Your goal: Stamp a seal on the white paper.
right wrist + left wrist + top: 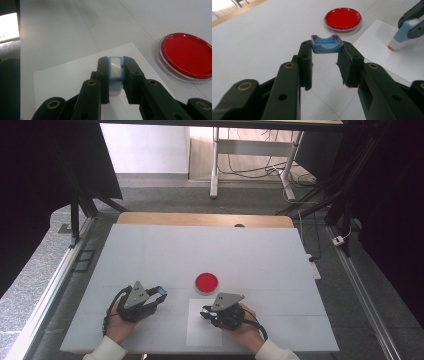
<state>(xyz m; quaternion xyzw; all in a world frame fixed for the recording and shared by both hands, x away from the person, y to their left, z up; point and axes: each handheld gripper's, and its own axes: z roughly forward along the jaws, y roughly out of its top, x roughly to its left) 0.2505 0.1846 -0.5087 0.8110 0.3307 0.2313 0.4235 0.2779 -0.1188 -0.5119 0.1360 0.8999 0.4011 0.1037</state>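
Observation:
My left gripper (pixel 327 53) is shut on a small blue cap (pixel 327 45), held across its two jaw tips a little above the white table (pixel 150 255). In the high view this gripper (pixel 161 295) sits at the front left with the cap (pixel 161 290) at its tip. My right gripper (pixel 115 68) is shut on a blue stamp with a white label (pixel 115 70). The stamp (pixel 402 33) stands tilted, its red-edged base down on a white paper sheet (pixel 392 60). A round red ink dish (pixel 206 282) lies just beyond both grippers.
The paper sheet (pixel 200 332) lies near the table's front edge under my right gripper (pixel 206 313). The red dish (pixel 187 55) sits right of the paper's far corner. A wooden strip (pixel 200 219) borders the table's far edge. Dark frames stand on both sides.

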